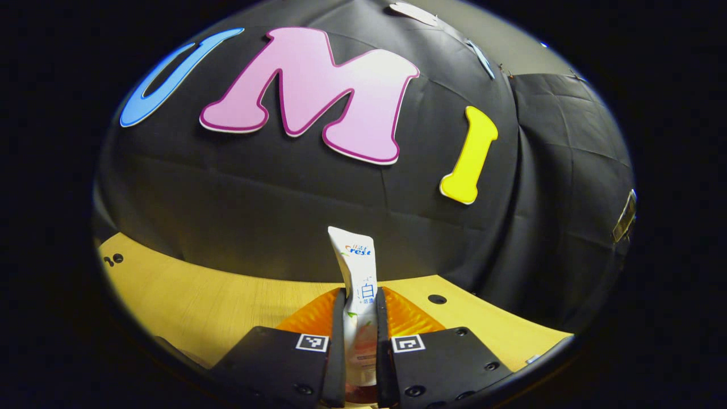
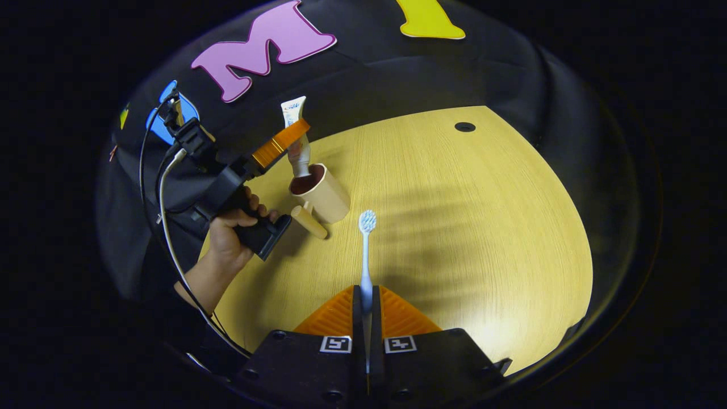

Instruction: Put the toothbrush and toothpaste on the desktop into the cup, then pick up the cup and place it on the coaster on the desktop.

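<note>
The left gripper [image 1: 360, 318] is clenched on the toothpaste [image 1: 356, 267]: in the left gripper view both fingers press against the sides of the white tube, which stands upright between them with its flat crimped end uppermost. Behind it runs the back edge of the wooden desktop [image 1: 187, 301], with the black cloth wall [image 1: 238, 204] beyond.

In the right gripper view the right gripper [image 2: 367, 309] grasps the toothbrush [image 2: 366, 255]. Its two fingers are closed on the lower part of the pale handle, and the brush points away from the camera, bristle head forward, above the desktop [image 2: 466, 227].

The same view shows the left gripper [image 2: 295, 133] farther off, near the back left corner of the desktop, carried by a hand [image 2: 227, 238] whose forearm comes in from the left edge. A cable [image 2: 164, 216] loops down from the tool. The toothpaste [image 2: 295, 136] hangs upright in those fingers, its lower end just at the mouth of the cup [image 2: 321, 193]; whether it touches the cup cannot be told. The beige cup, dark inside, stands on the desktop toward the back left, and its stubby handle [image 2: 309, 221] juts toward the front. The toothbrush head lies just to the right of the cup, apart from it. A small dark hole [image 2: 464, 126] sits in the desktop near its back edge.
</note>
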The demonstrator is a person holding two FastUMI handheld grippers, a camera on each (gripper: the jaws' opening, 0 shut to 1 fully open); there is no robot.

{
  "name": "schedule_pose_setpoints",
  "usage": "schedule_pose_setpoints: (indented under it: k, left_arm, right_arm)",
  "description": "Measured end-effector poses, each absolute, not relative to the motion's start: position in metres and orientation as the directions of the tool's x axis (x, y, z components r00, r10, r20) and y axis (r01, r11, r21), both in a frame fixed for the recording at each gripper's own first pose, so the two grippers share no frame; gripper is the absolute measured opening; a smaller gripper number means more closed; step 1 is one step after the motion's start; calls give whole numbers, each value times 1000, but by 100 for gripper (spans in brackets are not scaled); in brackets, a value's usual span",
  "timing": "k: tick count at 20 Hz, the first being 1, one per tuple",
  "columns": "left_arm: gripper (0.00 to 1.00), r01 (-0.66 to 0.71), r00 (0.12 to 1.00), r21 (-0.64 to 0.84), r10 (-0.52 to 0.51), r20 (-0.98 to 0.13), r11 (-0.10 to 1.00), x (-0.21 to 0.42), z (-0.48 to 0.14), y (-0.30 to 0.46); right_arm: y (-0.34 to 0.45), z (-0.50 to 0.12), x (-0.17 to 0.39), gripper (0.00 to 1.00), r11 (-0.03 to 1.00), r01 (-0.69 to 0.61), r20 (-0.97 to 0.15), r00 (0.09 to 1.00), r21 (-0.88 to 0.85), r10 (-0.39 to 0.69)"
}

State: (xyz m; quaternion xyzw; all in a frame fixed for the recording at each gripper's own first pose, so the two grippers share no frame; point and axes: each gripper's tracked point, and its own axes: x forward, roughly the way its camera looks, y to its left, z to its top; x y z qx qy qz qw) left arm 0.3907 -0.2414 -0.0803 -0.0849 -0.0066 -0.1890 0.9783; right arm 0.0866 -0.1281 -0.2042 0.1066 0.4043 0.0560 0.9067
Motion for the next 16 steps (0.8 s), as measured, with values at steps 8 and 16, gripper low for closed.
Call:
schedule_pose_setpoints:
  k: [8, 16]
  left_arm:
    - [31, 379, 925, -88, -376, 47, 921, 375, -116, -235]
    - [99, 336, 942, -143, -332, 53, 931, 303, -107, -201]
  right_arm:
    - [-126, -199, 150, 6, 960, -31, -606, 770, 277, 200]
    - [-104, -161, 216, 6, 932, -101, -410, 878, 347, 247]
